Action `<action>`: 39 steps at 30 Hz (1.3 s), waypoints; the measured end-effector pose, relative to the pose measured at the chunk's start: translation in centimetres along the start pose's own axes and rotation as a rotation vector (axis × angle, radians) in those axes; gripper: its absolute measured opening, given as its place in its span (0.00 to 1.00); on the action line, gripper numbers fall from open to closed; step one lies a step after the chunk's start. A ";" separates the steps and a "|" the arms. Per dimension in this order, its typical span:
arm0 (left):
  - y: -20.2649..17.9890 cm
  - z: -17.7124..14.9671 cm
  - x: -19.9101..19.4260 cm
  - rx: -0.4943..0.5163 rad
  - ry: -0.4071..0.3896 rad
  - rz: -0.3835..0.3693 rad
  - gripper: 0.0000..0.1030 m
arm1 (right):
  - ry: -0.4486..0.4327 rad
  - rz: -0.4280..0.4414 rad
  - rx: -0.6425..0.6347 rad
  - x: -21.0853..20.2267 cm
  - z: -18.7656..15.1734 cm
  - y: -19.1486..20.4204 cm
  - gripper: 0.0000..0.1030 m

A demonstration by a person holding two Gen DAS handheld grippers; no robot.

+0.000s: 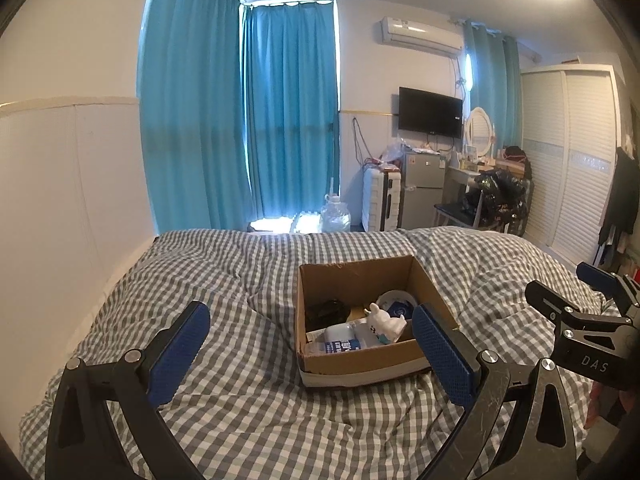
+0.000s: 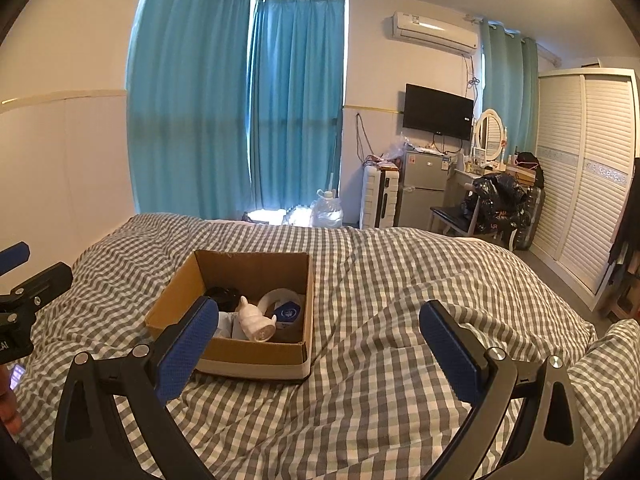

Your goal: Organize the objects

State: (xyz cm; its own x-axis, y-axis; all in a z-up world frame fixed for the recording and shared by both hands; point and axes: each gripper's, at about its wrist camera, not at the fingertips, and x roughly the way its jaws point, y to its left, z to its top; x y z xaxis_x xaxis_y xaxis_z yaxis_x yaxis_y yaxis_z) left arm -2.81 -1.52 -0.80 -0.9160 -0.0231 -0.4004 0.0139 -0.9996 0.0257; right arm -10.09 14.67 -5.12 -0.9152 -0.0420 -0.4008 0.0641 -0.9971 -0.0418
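Observation:
An open cardboard box [image 1: 360, 364] sits on the checked bed cover [image 1: 248, 280]. In it lie a white animal figure [image 1: 386, 322], a clear bottle with a blue label [image 1: 344, 340], a black round object [image 1: 328, 310] and a white roll with a blue tag [image 1: 398, 306]. My left gripper [image 1: 312, 344] is open and empty, just before the box, its right finger over the box's near right corner. My right gripper [image 2: 320, 340] is open and empty, to the right of the box [image 2: 248, 360]; its left finger overlaps the box's near left side. The white figure [image 2: 254, 322] shows there too.
The bed fills the near view, a white wall panel [image 1: 60, 200] on its left. Beyond the bed stand blue curtains [image 1: 240, 120], a water jug [image 1: 335, 214], a small fridge [image 1: 422, 190], a chair with black bags [image 1: 496, 200] and a white wardrobe [image 1: 568, 160].

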 end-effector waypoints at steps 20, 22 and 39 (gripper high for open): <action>0.2 -0.3 0.2 -0.011 0.007 0.005 1.00 | 0.022 0.010 -0.010 0.1 -0.4 0.5 0.98; 0.2 -0.3 0.2 -0.011 0.009 0.006 1.00 | 0.023 0.011 -0.011 0.1 -0.4 0.6 0.98; 0.0 -0.3 0.1 -0.004 0.006 0.017 1.00 | 0.025 0.009 -0.013 0.1 -0.6 0.8 0.98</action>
State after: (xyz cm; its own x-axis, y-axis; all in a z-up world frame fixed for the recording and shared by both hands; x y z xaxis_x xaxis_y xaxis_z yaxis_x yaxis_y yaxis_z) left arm -2.82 -1.55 -1.12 -0.9131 -0.0401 -0.4057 0.0310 -0.9991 0.0290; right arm -9.88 13.93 -5.73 -0.9044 -0.0494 -0.4238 0.0777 -0.9957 -0.0497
